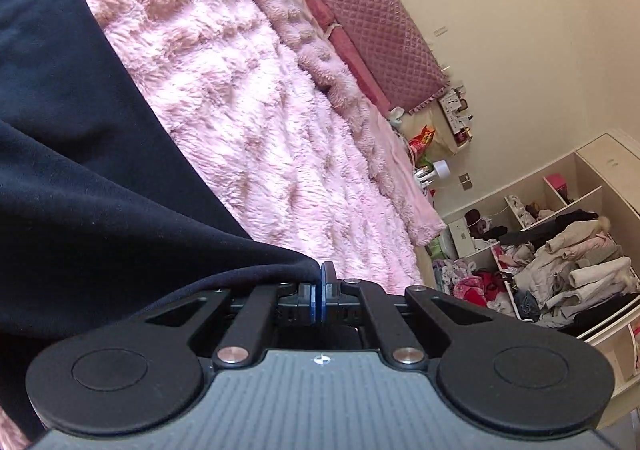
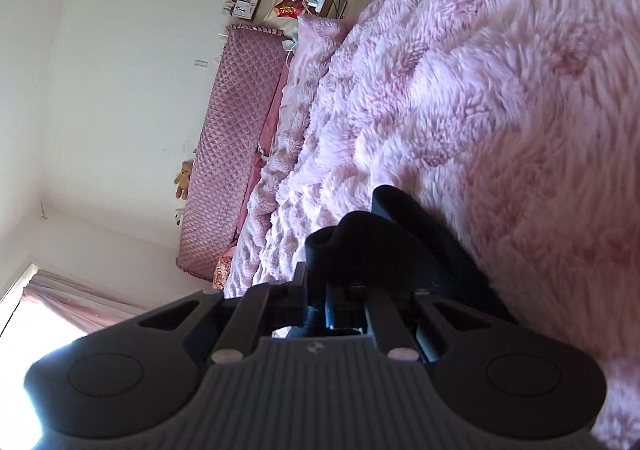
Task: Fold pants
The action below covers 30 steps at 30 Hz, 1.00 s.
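Navy pants (image 1: 80, 153) lay over a fluffy pink blanket (image 1: 256, 121) and filled the left wrist view from 12 to 8 o'clock. The left gripper (image 1: 322, 282) had its blue pads pressed together, with a fold of the pants touching them at 9 o'clock. The right gripper (image 2: 320, 290) was clamped on a bunched dark edge of the pants (image 2: 372, 242), which rose toward 1 o'clock.
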Tool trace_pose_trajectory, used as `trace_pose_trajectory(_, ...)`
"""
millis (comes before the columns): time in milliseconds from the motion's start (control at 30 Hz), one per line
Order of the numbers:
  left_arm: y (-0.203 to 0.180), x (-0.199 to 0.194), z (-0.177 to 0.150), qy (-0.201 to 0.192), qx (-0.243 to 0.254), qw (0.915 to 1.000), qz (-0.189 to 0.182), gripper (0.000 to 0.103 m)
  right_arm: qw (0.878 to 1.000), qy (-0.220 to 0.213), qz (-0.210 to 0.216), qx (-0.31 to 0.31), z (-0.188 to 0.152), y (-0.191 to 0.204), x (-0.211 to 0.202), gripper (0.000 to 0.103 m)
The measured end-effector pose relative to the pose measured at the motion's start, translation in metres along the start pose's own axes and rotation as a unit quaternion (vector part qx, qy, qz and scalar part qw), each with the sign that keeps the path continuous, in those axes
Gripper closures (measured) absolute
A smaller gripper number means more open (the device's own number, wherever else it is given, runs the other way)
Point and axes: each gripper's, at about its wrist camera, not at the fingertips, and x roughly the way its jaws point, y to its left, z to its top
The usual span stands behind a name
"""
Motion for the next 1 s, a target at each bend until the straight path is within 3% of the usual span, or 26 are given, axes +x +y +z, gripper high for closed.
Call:
trace_pose_trajectory(100,0.01,0.018,0.002,0.02,-0.014,0.9994,0.024,0.1,1.0,0.003,-0.023,0.006,0.008,-0.002,0.016,0.099)
trace_pose_trajectory(167,0.014,0.027,0.005,0.034,-0.024,0.9987,0.029,0.092,0.999,0.008,-0.038,0.014,0.014,-0.003,0.027,0.094)
trace_pose_trajectory(233,0.017,0.035,0.009,0.052,-0.039,0.9977,0.021,0.064,0.999,0.007,-0.05,0.014,0.018,-0.003,0.035,0.088)
trace_pose_trajectory(300,0.015,0.041,0.013,0.069,-0.05,0.9963,0.007,0.044,0.999,-0.007,-0.046,0.001,0.021,0.001,0.035,0.069)
trace_pose_trajectory(400,0.008,0.041,0.018,0.077,-0.064,0.9949,0.001,0.032,0.996,-0.038,-0.067,-0.036,0.022,0.013,0.027,0.058)
trace_pose_trajectory(500,-0.003,0.037,0.021,0.082,-0.059,0.9949,0.006,0.029,0.996,-0.03,-0.066,-0.043,0.021,0.016,0.016,0.058)
trace_pose_trajectory(600,-0.008,0.04,0.025,0.114,-0.069,0.9906,-0.029,0.011,0.996,-0.015,-0.07,-0.056,0.017,0.017,0.003,0.058)
trace_pose_trajectory(667,-0.007,0.044,0.029,0.155,-0.099,0.983,0.002,0.013,0.994,-0.006,-0.074,-0.081,0.01,0.019,-0.011,0.058)
trace_pose_trajectory(733,-0.013,0.035,0.028,0.152,-0.09,0.9838,0.029,0.014,0.989,-0.003,-0.086,-0.121,0.002,0.025,-0.027,0.058)
trace_pose_trajectory(800,-0.024,0.018,0.021,0.132,-0.044,0.9899,0.028,0.014,0.981,-0.004,-0.098,-0.168,-0.007,0.033,-0.043,0.057)
trace_pose_trajectory(900,-0.038,-0.009,0.006,0.117,0.022,0.9924,0.032,0.013,0.968,0.002,-0.11,-0.224,-0.022,0.041,-0.065,0.053)
trace_pose_trajectory(1000,-0.046,-0.043,-0.017,0.089,0.083,0.992,0.033,0.013,0.968,0.012,-0.097,-0.23,-0.039,0.04,-0.084,0.043)
